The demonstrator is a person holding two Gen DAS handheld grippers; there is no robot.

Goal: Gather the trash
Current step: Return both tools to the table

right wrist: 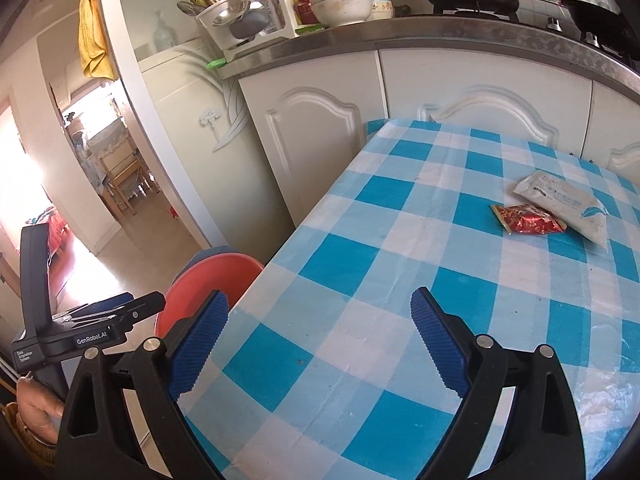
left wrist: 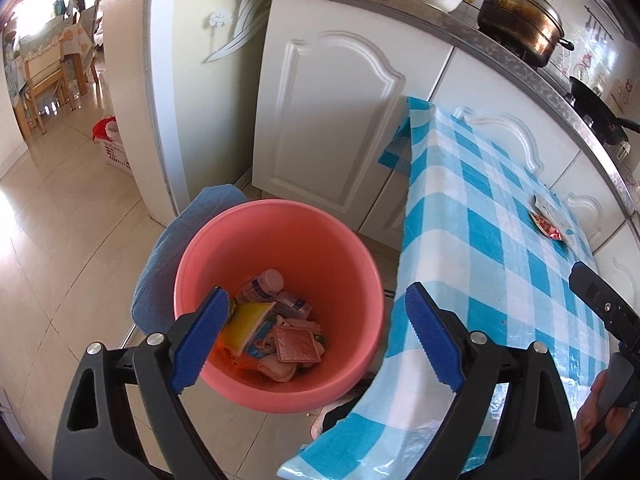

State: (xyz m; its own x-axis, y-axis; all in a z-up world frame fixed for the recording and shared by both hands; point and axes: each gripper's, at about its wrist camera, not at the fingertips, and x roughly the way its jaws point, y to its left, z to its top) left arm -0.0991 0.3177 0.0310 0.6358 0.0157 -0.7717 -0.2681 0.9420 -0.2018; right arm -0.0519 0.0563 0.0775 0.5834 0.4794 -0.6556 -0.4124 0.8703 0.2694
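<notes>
1. Pink bucket [left wrist: 280, 300] sits on the floor just beside the checked tablecloth [right wrist: 400, 240], already holding a small bottle [left wrist: 262, 285], cartons and wrappers.
2. Left gripper [left wrist: 312, 340] hovers over the bucket, jaws wide apart, nothing in them.
3. Right gripper [right wrist: 320, 344] is over the table, also spread wide and empty.
4. Next up looks like the red wrapper [right wrist: 528, 219], lying on the table's far side, touching a white pouch [right wrist: 568, 208].
5. Tip: come in low with one pad on each long edge (it's crinkly and flat, so it'll slip), and pinch only the red one.
6. The red one looks shiny and crumpled, the pouch pale with blue print.
</notes>
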